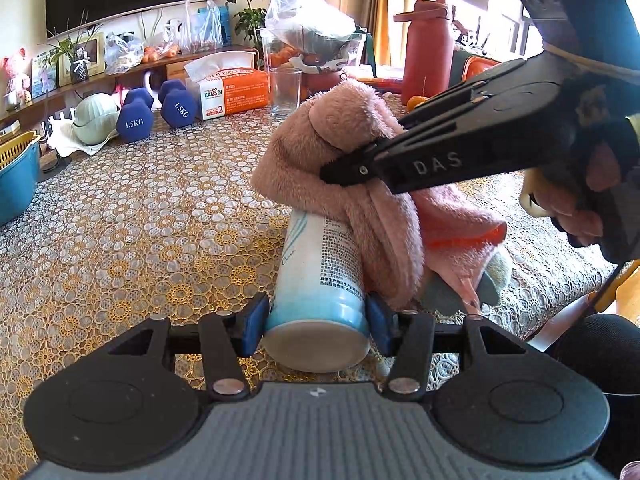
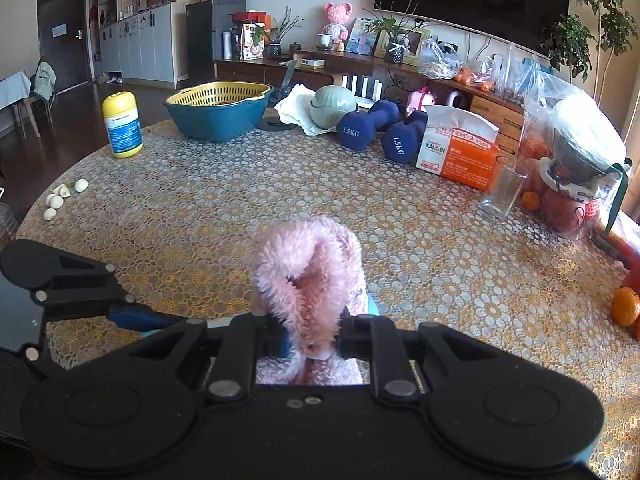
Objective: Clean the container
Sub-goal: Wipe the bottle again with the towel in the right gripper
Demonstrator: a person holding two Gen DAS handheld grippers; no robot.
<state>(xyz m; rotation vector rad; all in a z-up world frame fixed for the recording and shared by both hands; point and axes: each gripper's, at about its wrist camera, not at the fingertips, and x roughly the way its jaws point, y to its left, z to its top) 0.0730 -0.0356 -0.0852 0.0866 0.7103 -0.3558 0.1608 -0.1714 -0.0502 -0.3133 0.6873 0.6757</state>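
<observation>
**Can held at its base, pink cloth draped over its far end**

The left tool (image 1: 316, 322) is closed on the base of the can (image 1: 320, 280), its blue pads (image 1: 253, 326) pressed against both sides. The can, white and light blue with printed text, points away from the camera above the lace-covered bench (image 1: 140, 220). The right tool (image 1: 344, 172) comes in from the right and is clamped on a fluffy pink cloth (image 1: 344, 160), which lies bunched over the can's far end and hangs down its right side. In the right wrist view the cloth (image 2: 310, 280) stands up between the narrowly set fingers of the right tool (image 2: 310, 340). Along the bench's far edge sit two dumbbells (image 1: 156, 110), a tissue box (image 1: 230, 88) and a glass (image 1: 285, 91); a blue basin (image 2: 218, 110) stands toward the far left corner in the right wrist view.
</observation>
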